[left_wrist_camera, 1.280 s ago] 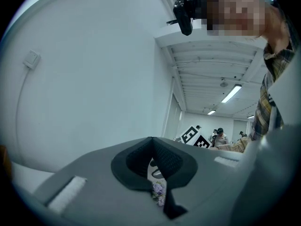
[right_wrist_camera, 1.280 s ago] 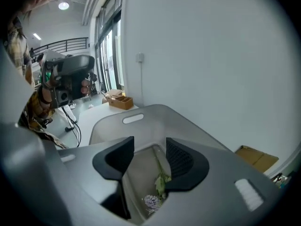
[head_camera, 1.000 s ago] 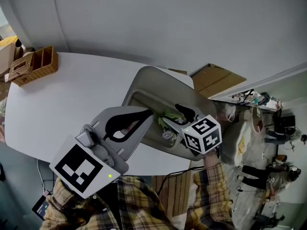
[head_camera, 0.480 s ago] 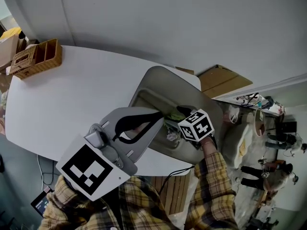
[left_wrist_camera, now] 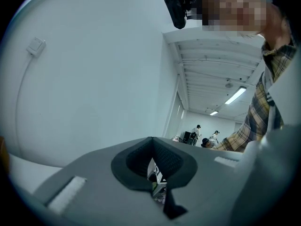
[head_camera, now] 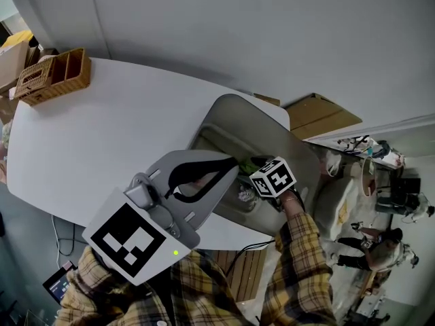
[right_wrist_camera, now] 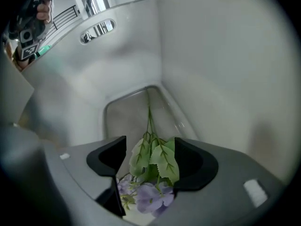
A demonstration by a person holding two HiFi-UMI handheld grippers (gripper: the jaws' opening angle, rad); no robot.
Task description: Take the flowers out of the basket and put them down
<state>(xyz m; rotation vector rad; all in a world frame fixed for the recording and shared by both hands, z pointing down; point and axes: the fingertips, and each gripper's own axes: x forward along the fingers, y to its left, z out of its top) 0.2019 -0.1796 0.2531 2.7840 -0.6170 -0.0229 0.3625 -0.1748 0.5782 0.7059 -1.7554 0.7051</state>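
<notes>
Right tongs [right_wrist_camera: 150, 145] newly open astride 1 flower bunch [right_wrist_camera: 153, 173] in basket [right_wrist_camera: 117, 55]; left tongs [left_wrist_camera: 151, 140] closed.

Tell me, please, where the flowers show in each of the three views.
Head view: the flowers lie right of centre, inside the grey basket.
Left gripper view: only a green sliver, low centre, beyond the left gripper.
Right gripper view: low centre, leaves above purple blossoms, in the basket.
Shared landmark: the basket, in the head and right gripper views.
</notes>
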